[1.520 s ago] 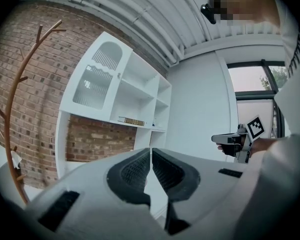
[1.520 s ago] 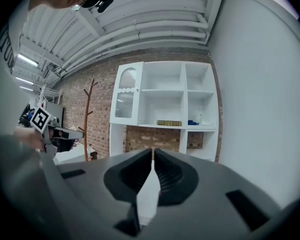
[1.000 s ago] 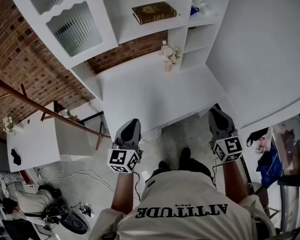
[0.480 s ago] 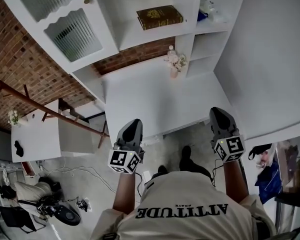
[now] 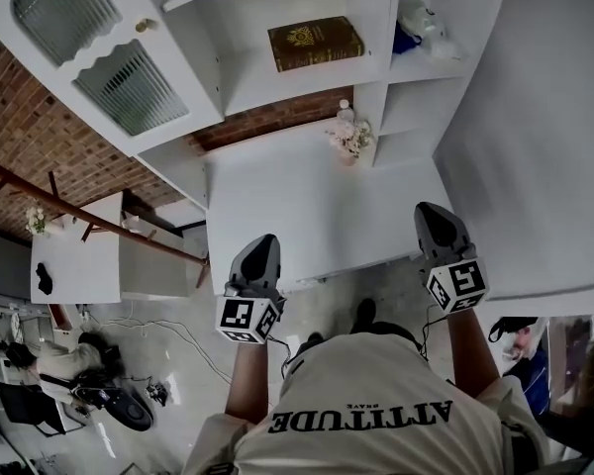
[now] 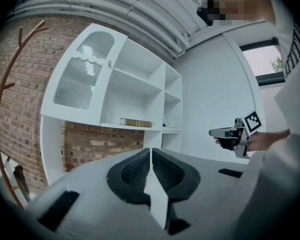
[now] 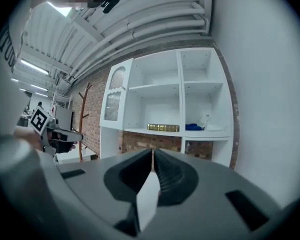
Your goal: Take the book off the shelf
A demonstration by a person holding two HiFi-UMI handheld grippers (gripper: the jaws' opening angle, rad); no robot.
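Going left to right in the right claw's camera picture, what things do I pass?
Left claw → wooden coat stand → glass cupboard door → book → blue thing.

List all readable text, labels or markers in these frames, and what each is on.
"ATTITUDE": on the person's shirt, upside down in the head view.
Small word next to it on the shirt: too small to read.
Book cover: gold emblem, any title too small to read.
Marker cubes: black-and-white square patterns, no letters.

Book [image 5: 317,43] lower in view; desk [image 5: 317,206] now reaches L tool [image 5: 262,243], R tool [image 5: 428,213] (closer).
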